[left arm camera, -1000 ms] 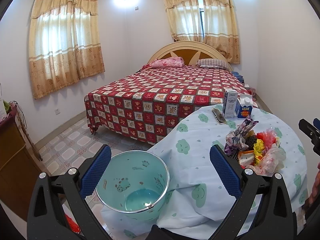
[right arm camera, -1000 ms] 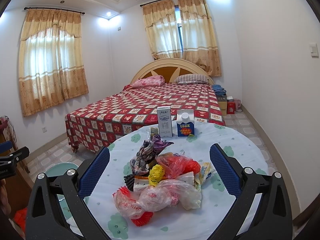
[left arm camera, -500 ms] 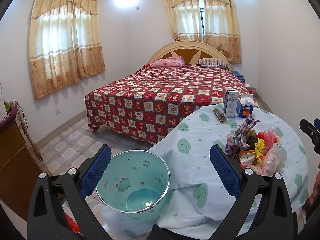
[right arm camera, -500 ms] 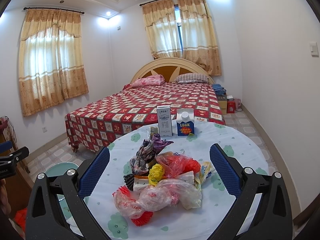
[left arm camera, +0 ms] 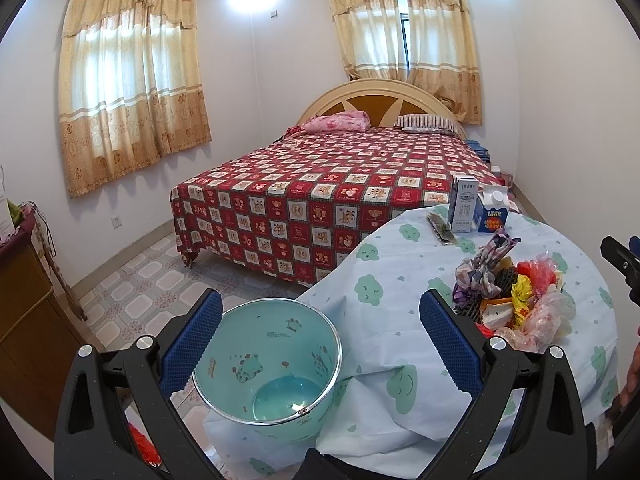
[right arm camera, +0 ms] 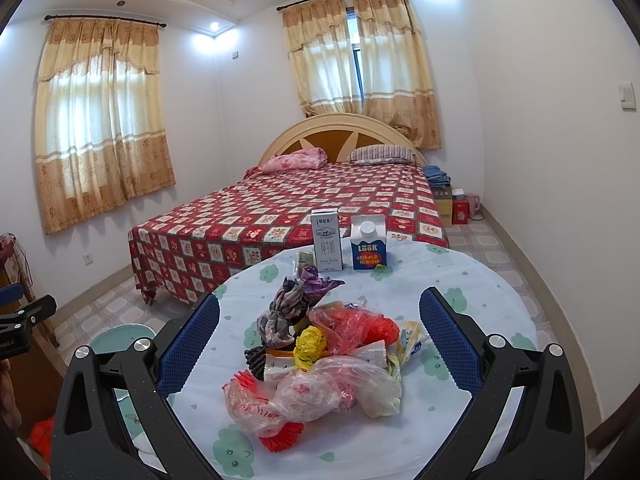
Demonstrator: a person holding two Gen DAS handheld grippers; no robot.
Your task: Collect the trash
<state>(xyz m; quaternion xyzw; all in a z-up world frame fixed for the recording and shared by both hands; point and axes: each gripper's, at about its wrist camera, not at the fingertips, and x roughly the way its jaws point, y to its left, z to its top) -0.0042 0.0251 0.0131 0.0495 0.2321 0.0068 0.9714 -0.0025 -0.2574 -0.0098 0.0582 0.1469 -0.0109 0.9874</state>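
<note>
A bed (right arm camera: 304,216) with a red checked cover stands behind the round table (right arm camera: 472,280). At its rounded headboard (right arm camera: 340,136) lie a pink bundle (right arm camera: 296,160) and a striped pillow (right arm camera: 380,154). Beige curtains (right arm camera: 100,120) hang over windows left of the bed and behind it. Right of the bed, by the wall, sit small boxes (right arm camera: 444,196) and a pink mug (right arm camera: 474,202). A wooden cabinet (left arm camera: 20,304) stands far left of the bed.

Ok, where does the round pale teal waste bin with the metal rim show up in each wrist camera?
Left wrist: the round pale teal waste bin sits bottom centre, between the open left gripper fingers, against the tablecloth's hanging edge.
Right wrist: only its rim peeks out lower left, behind the left finger of the open right gripper.
Shared landmark: the blue LOOK carton.
</note>
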